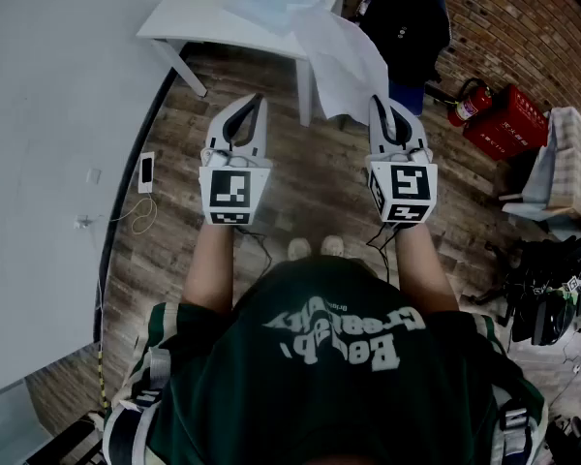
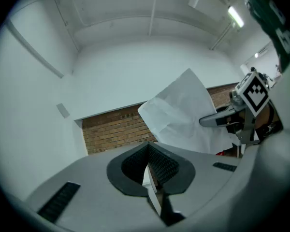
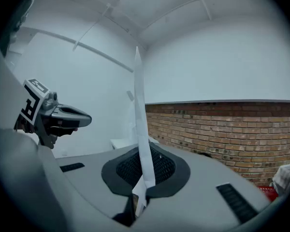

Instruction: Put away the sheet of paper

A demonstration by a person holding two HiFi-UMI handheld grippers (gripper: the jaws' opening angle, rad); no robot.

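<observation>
Since the right gripper [image 1: 382,102] has its jaws clamped on the near edge of the sheet of paper [image 1: 344,61], it sticks up toward the far desk [image 1: 198,13]. The left gripper [image 1: 259,99] sits off to the left, jaws closed on nothing.

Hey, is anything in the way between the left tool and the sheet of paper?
Nothing visible. The sheet of paper is clamped in the right tool, and only open air separates it from the left tool.
</observation>
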